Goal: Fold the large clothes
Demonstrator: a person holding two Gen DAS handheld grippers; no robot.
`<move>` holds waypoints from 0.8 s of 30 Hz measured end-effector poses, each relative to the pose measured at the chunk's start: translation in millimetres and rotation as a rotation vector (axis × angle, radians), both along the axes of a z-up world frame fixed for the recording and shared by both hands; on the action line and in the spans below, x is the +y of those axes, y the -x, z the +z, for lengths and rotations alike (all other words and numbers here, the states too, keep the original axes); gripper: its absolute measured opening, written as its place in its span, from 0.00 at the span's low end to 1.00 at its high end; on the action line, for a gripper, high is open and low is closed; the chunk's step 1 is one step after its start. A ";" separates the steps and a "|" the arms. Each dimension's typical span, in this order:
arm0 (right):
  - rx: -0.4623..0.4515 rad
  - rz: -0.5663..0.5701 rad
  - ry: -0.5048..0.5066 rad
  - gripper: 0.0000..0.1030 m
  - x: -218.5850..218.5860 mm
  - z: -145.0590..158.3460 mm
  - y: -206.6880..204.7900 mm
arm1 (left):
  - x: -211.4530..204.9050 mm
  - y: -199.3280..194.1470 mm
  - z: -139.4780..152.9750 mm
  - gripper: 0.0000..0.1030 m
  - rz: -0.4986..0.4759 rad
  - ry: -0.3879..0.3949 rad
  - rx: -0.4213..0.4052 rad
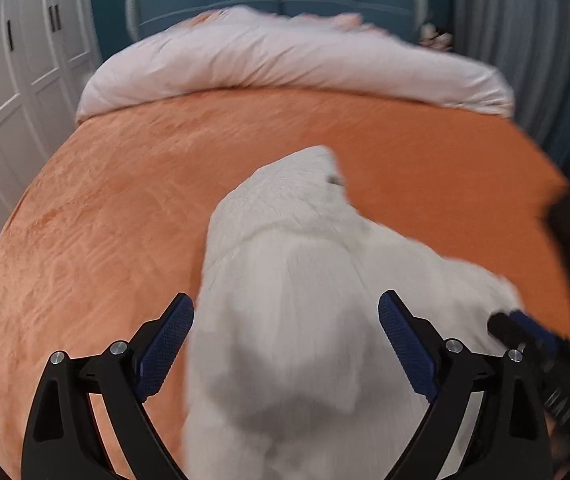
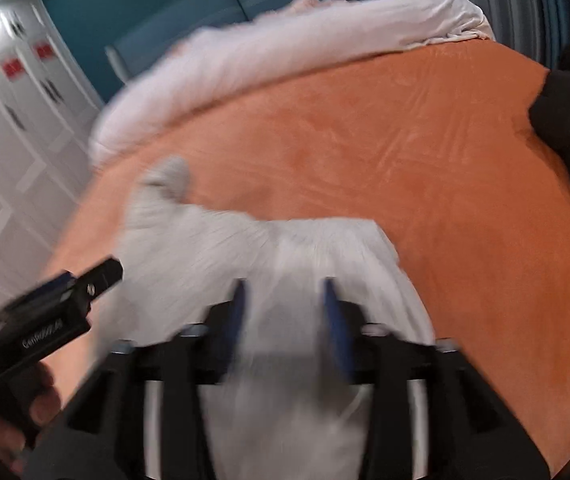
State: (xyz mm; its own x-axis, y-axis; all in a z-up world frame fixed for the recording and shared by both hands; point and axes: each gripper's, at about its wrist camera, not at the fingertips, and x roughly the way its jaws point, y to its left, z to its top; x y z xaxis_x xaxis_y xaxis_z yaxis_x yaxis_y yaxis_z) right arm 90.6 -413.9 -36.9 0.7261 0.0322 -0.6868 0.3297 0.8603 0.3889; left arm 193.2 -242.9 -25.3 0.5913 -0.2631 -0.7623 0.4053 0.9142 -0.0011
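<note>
White fluffy fleece garment (image 1: 285, 320) lies bunched on the bed's orange plush bedspread (image 1: 105, 220), near the foot edge closest to the camera, roughly mid-width. One narrow part, likely a sleeve (image 1: 305, 172), runs from the bulk toward the middle of the bed. Rolled white duvet (image 1: 265, 60) sits along the head edge, well apart from the garment.

Left gripper (image 1: 285, 320): jaws spread wide, straddling the fleece, pads not pressing on it, so released. Right gripper (image 2: 283, 312): jaws parted about halfway, cloth shows in the gap, but the pads look clear of it. Right wrist view is motion-blurred, so that's a read, not certain. Its tip (image 1: 501, 326) shows at the garment's right flank in the left wrist view; the left gripper's tip shows at the garment's left flank in the right wrist view.

Step, as I judge it: garment dropped on the bed, nothing gripped, between grasps. Folding proper not yet started; it's a heap, not a flat layout.

Next move calls for: find two matching edge points (shoulders or hem corners), pinch one with each gripper, pull apart to flatten the garment on the bedspread. Thick pile means a deep bite; a shallow pinch will likely slip.
</note>
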 end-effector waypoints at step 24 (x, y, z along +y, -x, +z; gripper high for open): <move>0.199 -0.063 -0.185 0.03 38.1 -90.8 161.9 | 105.0 133.1 -70.8 0.95 0.024 -0.070 0.177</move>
